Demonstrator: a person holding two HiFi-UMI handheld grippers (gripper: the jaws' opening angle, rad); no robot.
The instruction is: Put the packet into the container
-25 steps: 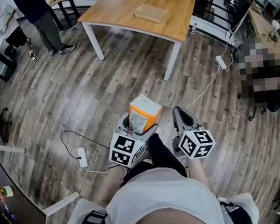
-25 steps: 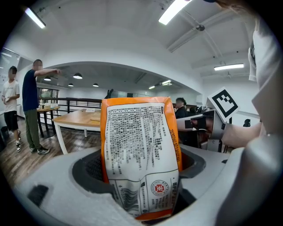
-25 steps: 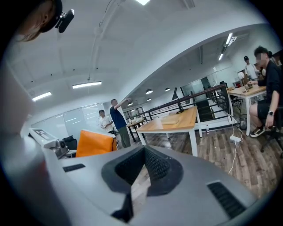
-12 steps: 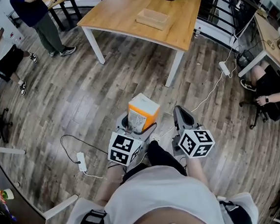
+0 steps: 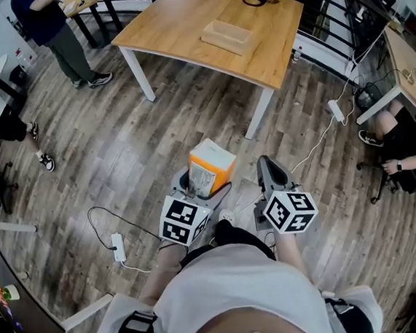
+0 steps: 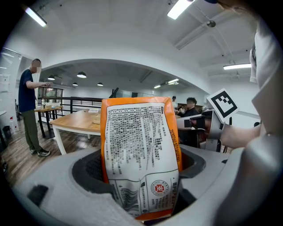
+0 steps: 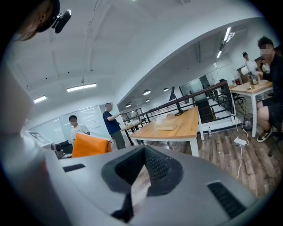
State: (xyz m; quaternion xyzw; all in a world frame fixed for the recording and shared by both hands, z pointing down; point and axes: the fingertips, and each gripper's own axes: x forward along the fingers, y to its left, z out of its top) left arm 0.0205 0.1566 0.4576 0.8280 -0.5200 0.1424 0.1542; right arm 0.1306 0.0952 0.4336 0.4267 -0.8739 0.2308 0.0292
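An orange and white packet [image 5: 209, 166] stands upright in my left gripper [image 5: 199, 185], which is shut on its lower end. The left gripper view shows the packet's printed white back [image 6: 139, 150] filling the space between the jaws. My right gripper [image 5: 269, 172] is beside it at waist height, shut and holding nothing; only a thin sliver of floor shows between its jaws. A flat wooden container [image 5: 230, 35] lies on the wooden table [image 5: 179, 18] ahead, well beyond both grippers. The right gripper view shows the container [image 7: 167, 126] and the packet's orange top [image 7: 90, 145].
I stand on a wood-plank floor with a power strip [image 5: 117, 246] and cables at the left and a white cable [image 5: 315, 133] at the right. Two people [image 5: 56, 30] stand at the far left. A seated person [image 5: 404, 150] is at a desk at the right.
The table and container have come nearer in the head view. The person at the far left has walked on. Both grippers and the packet keep the same pose.
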